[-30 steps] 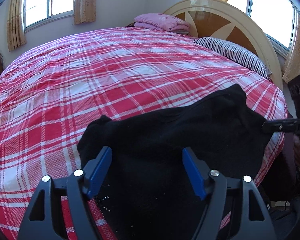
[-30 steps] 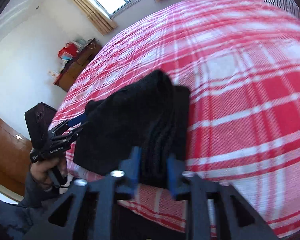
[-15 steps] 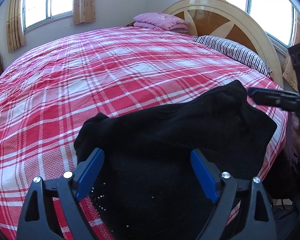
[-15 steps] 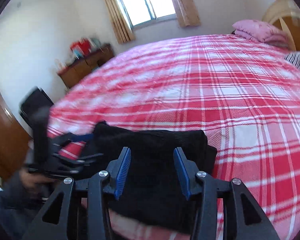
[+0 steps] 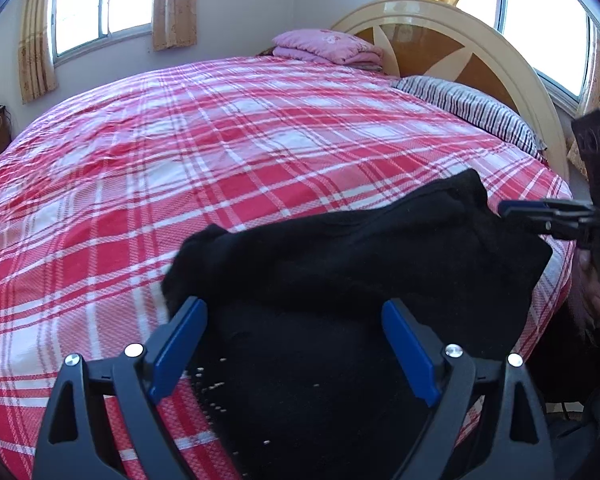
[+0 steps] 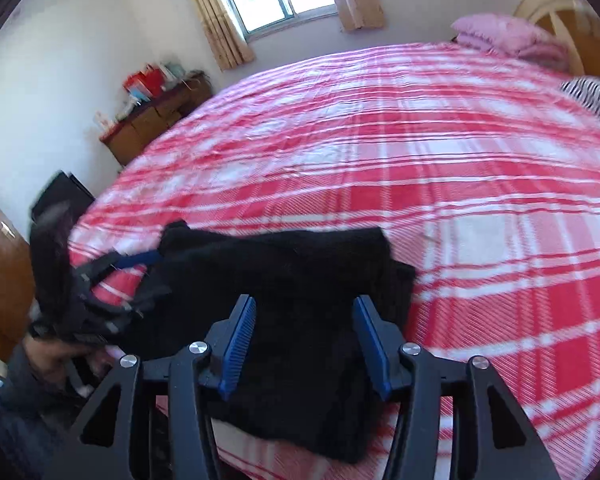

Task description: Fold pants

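Near the foot edge of the bed (image 5: 220,152), on the red plaid cover, the black pants (image 5: 360,264) lie bunched into a thick, folded-over bundle. Both sets of tongs hang just above the cloth with nothing between their blue pads: the left tongs (image 5: 296,344) stand wide apart, and the right tongs (image 6: 304,344) are spread too, though somewhat less. Judging by the soft rolled edges and the way it slumps, the fabric looks thick, limp and light, likely to sag and slide out of shape if lifted from the middle; a pinch through all layers at a corner or along a folded edge seems the safer hold, one on each side. Since the cloth is uniformly black, seams, waistband and leg ends cannot be told apart, and the number of layers is unclear. The near part of the bundle is cut off behind the tongs in both views, and the right wrist view is blurred, so the left-hand tool there is smeared.
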### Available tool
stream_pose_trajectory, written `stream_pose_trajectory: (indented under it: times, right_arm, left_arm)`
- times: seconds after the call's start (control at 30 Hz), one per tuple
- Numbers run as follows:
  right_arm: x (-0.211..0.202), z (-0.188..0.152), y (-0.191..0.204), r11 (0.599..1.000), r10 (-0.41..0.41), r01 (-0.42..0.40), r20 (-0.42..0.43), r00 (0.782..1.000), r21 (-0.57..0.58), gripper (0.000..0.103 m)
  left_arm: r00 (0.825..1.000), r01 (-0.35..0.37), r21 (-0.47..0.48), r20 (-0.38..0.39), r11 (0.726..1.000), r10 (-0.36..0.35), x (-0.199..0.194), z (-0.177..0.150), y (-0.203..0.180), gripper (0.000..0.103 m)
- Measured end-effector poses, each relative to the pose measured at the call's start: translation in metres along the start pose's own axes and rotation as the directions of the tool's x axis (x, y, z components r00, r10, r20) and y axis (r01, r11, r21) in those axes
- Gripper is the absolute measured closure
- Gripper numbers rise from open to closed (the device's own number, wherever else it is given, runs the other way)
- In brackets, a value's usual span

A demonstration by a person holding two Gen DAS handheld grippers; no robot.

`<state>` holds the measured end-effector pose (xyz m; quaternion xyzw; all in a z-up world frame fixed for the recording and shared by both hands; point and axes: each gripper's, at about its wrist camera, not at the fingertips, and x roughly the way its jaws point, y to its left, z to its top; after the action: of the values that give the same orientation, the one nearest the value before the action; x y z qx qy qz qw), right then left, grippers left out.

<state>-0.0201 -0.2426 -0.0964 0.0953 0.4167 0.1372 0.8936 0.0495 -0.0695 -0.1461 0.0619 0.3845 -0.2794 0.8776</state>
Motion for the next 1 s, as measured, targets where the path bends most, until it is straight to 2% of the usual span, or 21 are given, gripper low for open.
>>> stream_pose_trajectory:
  times: [0.07, 0.1, 0.17, 0.2, 0.27, 0.33, 0.4, 0.43, 0.5, 0.53, 0.57, 0.6, 0.67, 0.87, 1.0]
  right_arm:
    - [-0.002, -0.006, -0.011, 1.0, -0.012, 0.012, -0.01, 1.0, 0.028, 0.049]
    - [-0.001, -0.008, -0.016, 0.999, -0.026, 0.026, -0.016, 1.0, 0.041, 0.046]
    - [0.003, -0.011, -0.029, 0.995, -0.05, 0.052, -0.027, 0.998, 0.08, 0.043]
    - [0.005, -0.011, -0.035, 0.994, -0.028, 0.031, -0.033, 0.999, 0.105, 0.043]
    - [0.011, -0.011, -0.043, 0.985, 0.049, -0.041, -0.048, 0.998, 0.169, 0.043]
    - [0.018, -0.012, -0.046, 0.975, 0.112, -0.1, -0.049, 0.992, 0.198, 0.043]
    - [0.024, -0.014, -0.044, 0.974, 0.124, -0.112, -0.048, 0.991, 0.199, 0.043]
    - [0.025, -0.015, -0.043, 0.974, 0.127, -0.116, -0.045, 0.991, 0.195, 0.043]
    - [0.025, -0.015, -0.042, 0.971, 0.141, -0.13, -0.039, 0.989, 0.2, 0.045]
    - [0.024, -0.015, -0.043, 0.969, 0.147, -0.137, -0.036, 0.988, 0.206, 0.059]
    - [0.023, -0.015, -0.043, 0.966, 0.16, -0.15, -0.031, 0.987, 0.21, 0.066]
    - [0.021, -0.016, -0.042, 0.963, 0.176, -0.168, -0.023, 0.984, 0.212, 0.07]
    - [0.015, -0.013, -0.033, 0.97, 0.17, -0.165, -0.012, 0.985, 0.178, 0.073]
    - [-0.001, 0.017, 0.0, 0.982, 0.181, -0.181, 0.015, 0.983, 0.048, 0.074]
    - [0.016, 0.052, 0.022, 0.98, 0.196, -0.196, 0.002, 0.981, -0.017, 0.074]
  left_arm:
    - [0.999, -0.043, -0.021, 0.004, 0.999, 0.043, -0.002, -0.002, 0.011, 0.01]
    - [0.998, -0.059, -0.04, 0.0, 0.997, 0.059, -0.001, -0.004, 0.018, 0.008]
    - [0.998, -0.063, -0.084, -0.002, 0.994, 0.063, 0.0, -0.009, 0.031, 0.004]
    - [0.999, -0.048, -0.107, -0.005, 0.993, 0.048, 0.001, -0.011, 0.036, 0.004]
    - [0.998, 0.065, -0.183, -0.009, 0.981, -0.068, 0.007, -0.016, 0.048, 0.004]
    - [0.989, 0.141, -0.243, 0.003, 0.96, -0.144, 0.013, -0.019, 0.054, 0.005]
    - [0.982, 0.187, -0.237, 0.022, 0.953, -0.187, 0.016, -0.018, 0.052, 0.008]
    - [0.981, 0.192, -0.238, 0.022, 0.952, -0.192, 0.016, -0.017, 0.051, 0.011]
    - [0.973, 0.23, -0.251, 0.034, 0.94, -0.229, 0.017, -0.015, 0.052, 0.032]
    - [0.965, 0.258, -0.269, 0.031, 0.928, -0.259, 0.019, -0.014, 0.054, 0.053]
    - [0.962, 0.268, -0.272, 0.031, 0.924, -0.27, 0.019, -0.014, 0.055, 0.069]
    - [0.959, 0.279, -0.266, 0.031, 0.923, -0.281, 0.019, -0.013, 0.055, 0.078]
    - [0.956, 0.291, -0.26, 0.034, 0.921, -0.292, 0.015, -0.011, 0.054, 0.084]
    - [0.945, 0.324, -0.284, 0.057, 0.902, -0.321, 0.002, -0.004, 0.065, 0.087]
    - [0.959, 0.284, -0.291, 0.103, 0.914, -0.265, -0.018, 0.003, 0.087, 0.087]
